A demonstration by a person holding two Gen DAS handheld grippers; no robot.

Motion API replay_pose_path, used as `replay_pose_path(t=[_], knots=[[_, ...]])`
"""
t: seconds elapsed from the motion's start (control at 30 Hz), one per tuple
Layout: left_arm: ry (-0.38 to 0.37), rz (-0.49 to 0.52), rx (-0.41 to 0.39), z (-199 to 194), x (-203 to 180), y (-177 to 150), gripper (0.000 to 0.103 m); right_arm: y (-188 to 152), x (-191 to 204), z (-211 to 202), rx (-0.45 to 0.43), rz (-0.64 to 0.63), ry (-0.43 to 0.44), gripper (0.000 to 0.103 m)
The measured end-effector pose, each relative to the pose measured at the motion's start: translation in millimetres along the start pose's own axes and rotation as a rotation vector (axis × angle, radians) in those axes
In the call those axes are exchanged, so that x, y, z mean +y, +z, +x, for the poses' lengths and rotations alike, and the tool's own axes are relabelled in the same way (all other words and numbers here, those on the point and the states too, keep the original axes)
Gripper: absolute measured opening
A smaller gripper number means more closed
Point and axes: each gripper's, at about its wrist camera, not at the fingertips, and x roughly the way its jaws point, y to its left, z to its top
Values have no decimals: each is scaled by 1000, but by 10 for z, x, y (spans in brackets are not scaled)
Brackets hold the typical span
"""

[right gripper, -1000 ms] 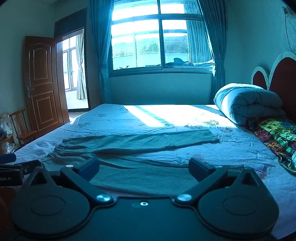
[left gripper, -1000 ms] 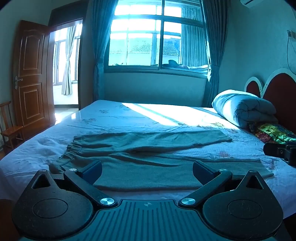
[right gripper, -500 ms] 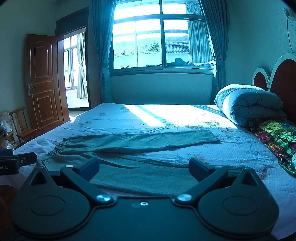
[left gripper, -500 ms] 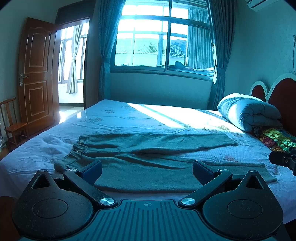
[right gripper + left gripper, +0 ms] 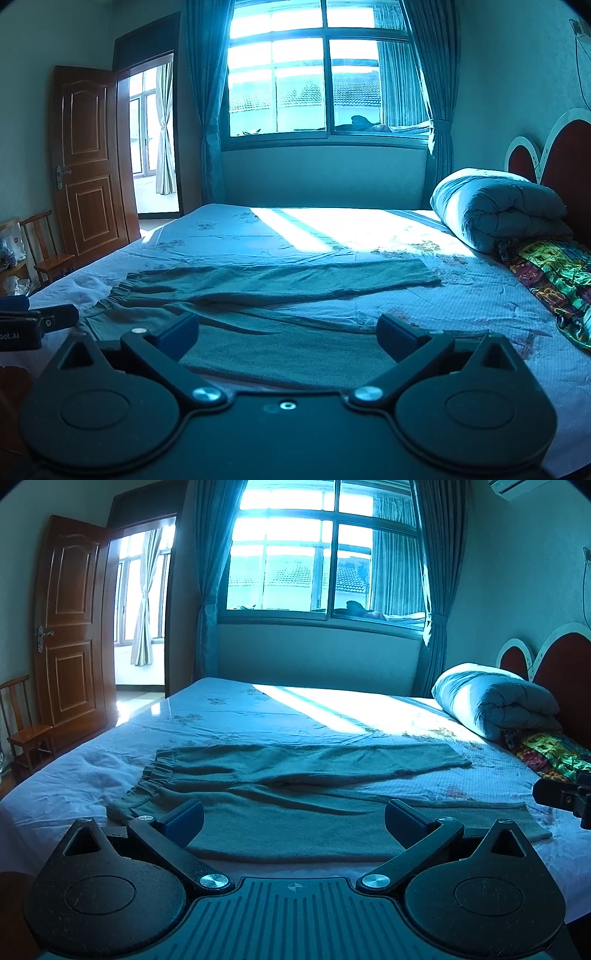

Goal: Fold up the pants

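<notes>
Grey-green pants [image 5: 295, 794] lie spread flat across the bed [image 5: 258, 716], waistband at the left, both legs running to the right. The right wrist view shows the same pants [image 5: 280, 299]. My left gripper [image 5: 293, 818] hovers above the near leg, open, nothing between its fingers. My right gripper [image 5: 286, 334] is also open and empty, held over the near leg. Each gripper shows at the edge of the other's view: the right one [image 5: 565, 801] at the far right, the left one [image 5: 33, 325] at the far left.
A rolled grey duvet [image 5: 495, 701] and a colourful cloth [image 5: 546, 753] lie by the red headboard [image 5: 554, 664] at the right. A wooden chair [image 5: 26, 731] and an open door [image 5: 70, 627] stand to the left. Sunlight falls on the far sheet below the window [image 5: 317, 554].
Both views have risen and tilted slightly, so the pants sit lower in frame. Both grippers stay open; the pants have not moved.
</notes>
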Motion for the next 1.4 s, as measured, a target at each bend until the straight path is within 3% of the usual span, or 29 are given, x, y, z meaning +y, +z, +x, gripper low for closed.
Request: replay_pose_path(t=[1.4], knots=[[-1, 21, 9, 0, -35, -23, 103, -9, 20, 13, 4, -6, -1, 97]])
